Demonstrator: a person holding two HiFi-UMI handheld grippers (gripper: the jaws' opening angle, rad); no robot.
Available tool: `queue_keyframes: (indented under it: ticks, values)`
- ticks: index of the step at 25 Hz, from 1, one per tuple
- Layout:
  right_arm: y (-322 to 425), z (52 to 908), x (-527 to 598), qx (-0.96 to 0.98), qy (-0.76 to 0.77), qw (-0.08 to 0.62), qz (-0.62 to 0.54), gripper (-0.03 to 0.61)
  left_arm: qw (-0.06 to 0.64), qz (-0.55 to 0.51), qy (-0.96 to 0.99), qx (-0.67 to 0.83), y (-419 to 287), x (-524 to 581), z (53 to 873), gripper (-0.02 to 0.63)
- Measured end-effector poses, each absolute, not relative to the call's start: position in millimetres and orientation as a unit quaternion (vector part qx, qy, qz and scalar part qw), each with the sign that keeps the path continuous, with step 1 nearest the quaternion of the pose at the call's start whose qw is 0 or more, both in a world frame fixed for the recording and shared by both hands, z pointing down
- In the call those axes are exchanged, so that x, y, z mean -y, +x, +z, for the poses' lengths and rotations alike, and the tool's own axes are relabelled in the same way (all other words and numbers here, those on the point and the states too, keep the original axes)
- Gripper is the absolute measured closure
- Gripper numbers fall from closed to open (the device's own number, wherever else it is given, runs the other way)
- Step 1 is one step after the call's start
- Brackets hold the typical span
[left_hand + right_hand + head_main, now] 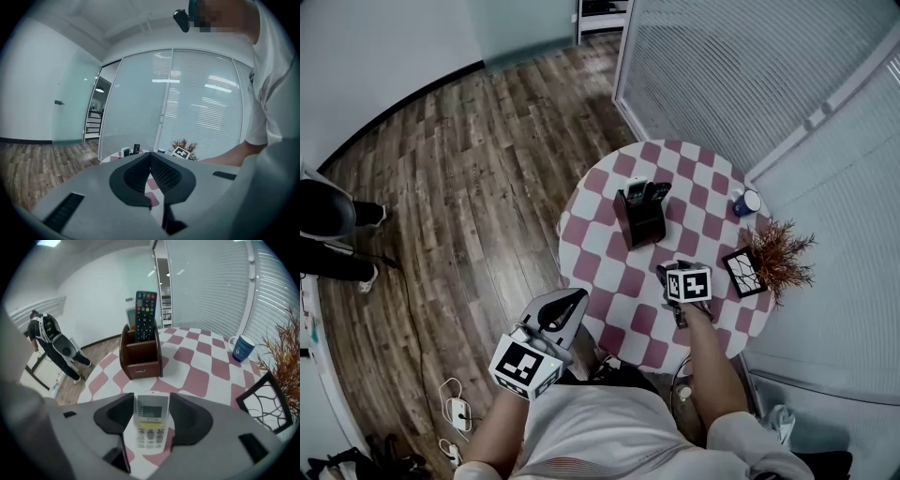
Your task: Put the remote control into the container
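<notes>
Your right hand-held gripper (151,399) grips one white remote (151,423) on the bench (201,376); left hand-held gripper (150,157) has jaws together, empty. One container (140,364) holds two more remotes (146,315).

Left gripper (569,305) parked low by the torso, left of the body, jaws tip-to-tip with nothing in them; right arm (712,361) stretched forward, forearm bare, right gripper (151,401) angled down, jaws seated against both sides of the white remote control (150,420).
</notes>
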State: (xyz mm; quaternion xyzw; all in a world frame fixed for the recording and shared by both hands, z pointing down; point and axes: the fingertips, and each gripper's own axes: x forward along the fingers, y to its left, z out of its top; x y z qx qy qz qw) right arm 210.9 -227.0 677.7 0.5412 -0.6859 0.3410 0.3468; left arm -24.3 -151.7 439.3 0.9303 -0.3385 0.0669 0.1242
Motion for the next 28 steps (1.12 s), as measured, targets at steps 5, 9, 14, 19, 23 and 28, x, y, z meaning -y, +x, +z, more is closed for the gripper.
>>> queue_keyframes:
  ticks: [5, 9, 14, 19, 23, 28]
  values:
    - [209.4, 656.4, 228.4, 0.704, 0.551, 0.305, 0.328, 0.334, 0.125, 0.065, 0.932, 0.334, -22.9, 149.7, 438.6, 0.604]
    - [203.2, 643.3, 233.1, 0.719, 0.556, 0.278, 0.31, 0.334, 0.126, 0.068, 0.934, 0.327, -18.3, 144.1, 440.4, 0.604]
    - [193.4, 602.4, 251.2, 0.753, 0.57, 0.208, 0.254, 0.334, 0.129, 0.069, 0.934, 0.326, -17.8, 141.0, 442.8, 0.604]
    - [179.7, 564.6, 283.1, 0.781, 0.569, 0.143, 0.216, 0.334, 0.134, 0.071, 0.931, 0.331, -20.2, 144.1, 445.6, 0.604]
    - [171.0, 549.9, 307.9, 0.788, 0.579, 0.113, 0.176, 0.334, 0.137, 0.074, 0.929, 0.336, -21.8, 148.4, 448.6, 0.604]
    - [164.0, 562.5, 330.1, 0.785, 0.587, 0.112, 0.161, 0.334, 0.145, 0.083, 0.924, 0.345, -28.2, 156.0, 455.1, 0.604]
